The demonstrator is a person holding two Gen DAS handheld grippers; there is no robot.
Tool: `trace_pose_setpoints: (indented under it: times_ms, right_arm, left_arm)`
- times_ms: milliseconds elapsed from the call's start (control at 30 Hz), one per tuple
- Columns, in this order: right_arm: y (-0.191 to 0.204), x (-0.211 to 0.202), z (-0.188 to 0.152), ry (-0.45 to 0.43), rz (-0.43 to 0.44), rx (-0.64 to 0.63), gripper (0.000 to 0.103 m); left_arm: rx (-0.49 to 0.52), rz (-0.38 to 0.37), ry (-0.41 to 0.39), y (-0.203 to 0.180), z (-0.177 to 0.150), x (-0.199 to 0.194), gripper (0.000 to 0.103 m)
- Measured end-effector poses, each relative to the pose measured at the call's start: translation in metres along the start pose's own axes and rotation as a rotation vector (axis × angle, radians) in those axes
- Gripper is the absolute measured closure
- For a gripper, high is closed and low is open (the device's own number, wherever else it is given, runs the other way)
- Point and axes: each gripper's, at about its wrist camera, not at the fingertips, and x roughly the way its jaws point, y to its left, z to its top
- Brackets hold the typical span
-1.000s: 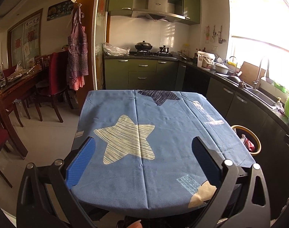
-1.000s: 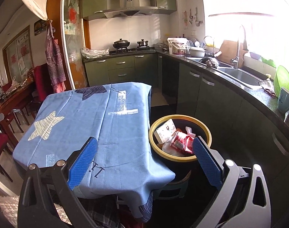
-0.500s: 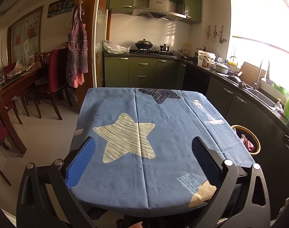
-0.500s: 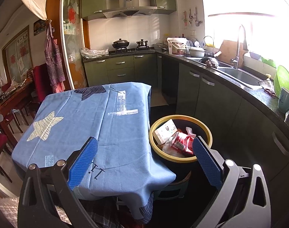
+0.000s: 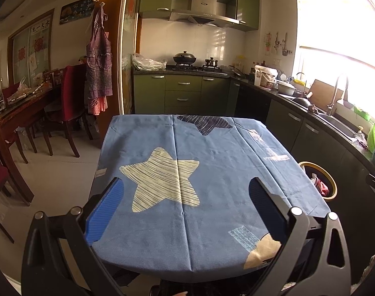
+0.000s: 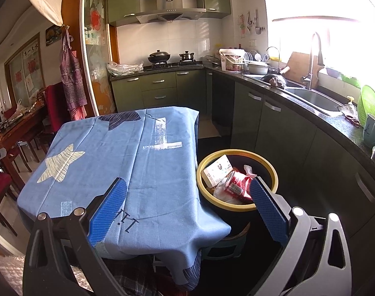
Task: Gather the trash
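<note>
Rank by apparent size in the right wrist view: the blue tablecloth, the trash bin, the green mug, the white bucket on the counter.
1. blue tablecloth
2. trash bin
3. and 4. white bucket and green mug: they look alike in size, and the bucket stands much farther away, so unranked.

One table (image 5: 212, 162), one trash bin (image 6: 236, 207), two pots (image 6: 159, 56), one green colander (image 6: 368, 104)

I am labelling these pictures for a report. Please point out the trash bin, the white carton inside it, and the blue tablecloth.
trash bin (image 6: 239, 207): right wrist view, on its yellow rim, near side.
white carton (image 6: 218, 170): right wrist view, on its printed face.
blue tablecloth (image 5: 212, 162): left wrist view, on plain blue cloth right of the pale star.
</note>
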Motion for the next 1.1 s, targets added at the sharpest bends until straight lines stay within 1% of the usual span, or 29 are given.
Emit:
trace_pose_setpoints:
  times_ms: [667,1100]
  right_arm:
    - [0.0027,0.004,-0.0031,0.009,0.018,-0.005,0.005]
    - [0.004,0.0062,-0.0042,0.017,0.02,-0.005,0.005]
  left_arm:
    - [0.005,-0.004,0.007,-0.001,0.0004,0.0011,0.007]
    - [0.016,-0.016,0.028,-0.0037,-0.0015,0.0065,0.007]
